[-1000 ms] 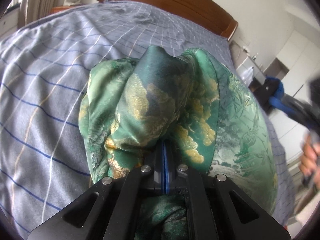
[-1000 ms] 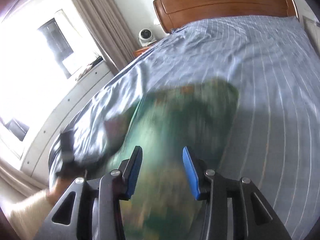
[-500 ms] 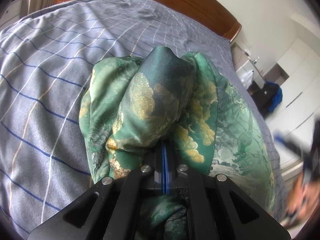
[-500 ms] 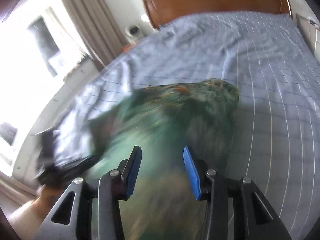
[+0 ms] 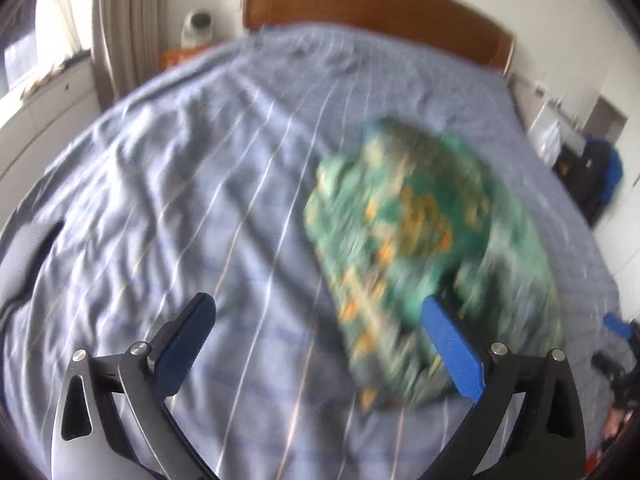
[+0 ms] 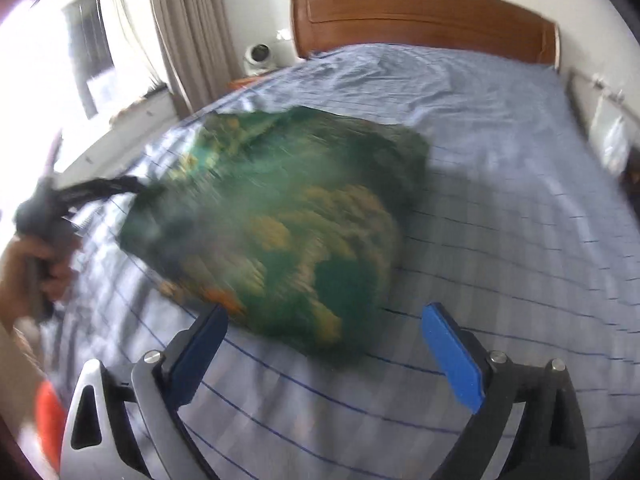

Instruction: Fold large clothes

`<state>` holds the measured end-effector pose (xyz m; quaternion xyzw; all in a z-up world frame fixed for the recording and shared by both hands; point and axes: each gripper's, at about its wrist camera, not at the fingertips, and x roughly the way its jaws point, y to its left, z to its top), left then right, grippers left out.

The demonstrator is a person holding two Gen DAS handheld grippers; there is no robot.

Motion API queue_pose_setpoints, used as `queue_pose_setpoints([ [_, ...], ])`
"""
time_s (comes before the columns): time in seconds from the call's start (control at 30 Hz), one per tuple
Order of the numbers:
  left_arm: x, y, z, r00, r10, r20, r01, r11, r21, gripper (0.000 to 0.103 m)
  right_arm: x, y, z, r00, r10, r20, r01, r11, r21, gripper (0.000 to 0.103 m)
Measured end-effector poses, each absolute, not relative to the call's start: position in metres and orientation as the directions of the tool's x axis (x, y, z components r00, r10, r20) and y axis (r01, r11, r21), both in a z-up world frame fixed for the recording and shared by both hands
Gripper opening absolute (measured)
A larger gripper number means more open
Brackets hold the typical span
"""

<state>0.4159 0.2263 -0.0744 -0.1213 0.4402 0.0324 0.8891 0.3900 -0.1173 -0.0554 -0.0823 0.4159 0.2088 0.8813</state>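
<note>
Left wrist view: the left hand-held gripper [image 5: 316, 330] has just been opening, its jaws wide apart with only bedsheet [image 5: 168, 200] between them; the green patterned garment [image 5: 420, 248] lies bundled just beyond.

Right wrist view: the right hand-held gripper [image 6: 326, 338], likewise just opened, holds nothing. The garment [image 6: 288, 220], blurred, looks silky, light and slippery; pinch an edge or corner.

1. The bundled silky green garment [image 6: 280, 224] is deep emerald with yellow-gold and orange patches and paler mint areas.
2. The blue-grey cotton bed sheet [image 5: 192, 208] bears a grid of thin white, dark blue and faint orange lines.
3. The curved wooden headboard [image 6: 424, 16] is reddish brown.
4. Each black-armed claw, left [image 5: 316, 332] and right [image 6: 324, 344], has bright blue pads.
5. The pleated window curtain [image 6: 188, 28] is beige.
</note>
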Motion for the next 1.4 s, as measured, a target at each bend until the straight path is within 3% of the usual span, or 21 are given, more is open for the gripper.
queue_pose_setpoints([
  [0.1, 0.413, 0.233, -0.080, 0.585, -0.162, -0.795, -0.119, 0.952, -0.281, 0.102, 0.375, -0.133, -0.065, 0.591, 0.177, -0.787, -0.372, 0.926, -0.071, 0.097],
  [0.2, 0.427, 0.251, -0.075, 0.616, -0.372, -0.694, -0.076, 0.849, -0.522, 0.102, 0.369, -0.153, -0.068, 0.577, 0.216, -0.788, -0.405, 0.913, -0.046, 0.097],
  [0.3, 0.464, 0.272, -0.086, 0.602, -0.566, -0.564, -0.080, 0.660, -0.747, 0.102, 0.376, -0.169, -0.063, 0.526, 0.338, -0.781, -0.413, 0.904, 0.113, 0.097],
  [0.4, 0.496, 0.276, -0.112, 0.539, -0.641, -0.546, -0.115, 0.587, -0.802, 0.102, 0.398, -0.184, -0.052, 0.501, 0.479, -0.721, -0.388, 0.869, 0.308, 0.097],
  [0.57, 0.521, 0.259, -0.163, 0.424, -0.582, -0.694, -0.163, 0.704, -0.691, 0.103, 0.475, -0.175, -0.068, 0.403, 0.608, -0.684, -0.312, 0.794, 0.522, 0.097],
  [0.73, 0.524, 0.251, -0.180, 0.443, -0.579, -0.684, -0.161, 0.700, -0.696, 0.103, 0.543, -0.147, -0.135, 0.226, 0.738, -0.636, -0.219, 0.675, 0.704, 0.097],
  [0.83, 0.526, 0.246, -0.185, 0.448, -0.565, -0.693, -0.170, 0.707, -0.686, 0.103, 0.562, -0.127, -0.178, 0.142, 0.804, -0.577, -0.130, 0.593, 0.794, 0.103],
  [0.9, 0.527, 0.238, -0.189, 0.436, -0.581, -0.687, -0.176, 0.693, -0.699, 0.101, 0.567, -0.115, -0.184, 0.144, 0.782, -0.606, -0.142, 0.622, 0.770, 0.095],
  [0.93, 0.528, 0.232, -0.190, 0.426, -0.603, -0.675, -0.167, 0.681, -0.713, 0.091, 0.566, -0.109, -0.179, 0.155, 0.760, -0.632, -0.175, 0.650, 0.739, 0.092],
  [0.97, 0.525, 0.226, -0.186, 0.436, -0.609, -0.663, -0.151, 0.677, -0.720, 0.070, 0.563, -0.102, -0.170, 0.174, 0.728, -0.663, -0.225, 0.685, 0.693, 0.084],
  [1.0, 0.524, 0.222, -0.180, 0.447, -0.587, -0.676, -0.144, 0.698, -0.701, 0.065, 0.558, -0.096, -0.159, 0.197, 0.695, -0.691, -0.276, 0.716, 0.642, 0.076],
  [1.1, 0.515, 0.215, -0.149, 0.494, -0.570, -0.656, -0.078, 0.723, -0.687, 0.054, 0.526, -0.075, -0.118, 0.320, 0.615, -0.720, -0.463, 0.765, 0.448, 0.068],
  [1.33, 0.532, 0.184, -0.090, 0.569, -0.559, -0.604, 0.030, 0.748, -0.664, 0.055, 0.520, -0.089, -0.058, 0.442, 0.679, -0.586, -0.527, 0.725, 0.443, 0.067],
  [1.4, 0.548, 0.163, -0.099, 0.558, -0.553, -0.618, 0.019, 0.754, -0.657, 0.064, 0.532, -0.098, -0.053, 0.455, 0.683, -0.572, -0.510, 0.726, 0.461, 0.067],
])
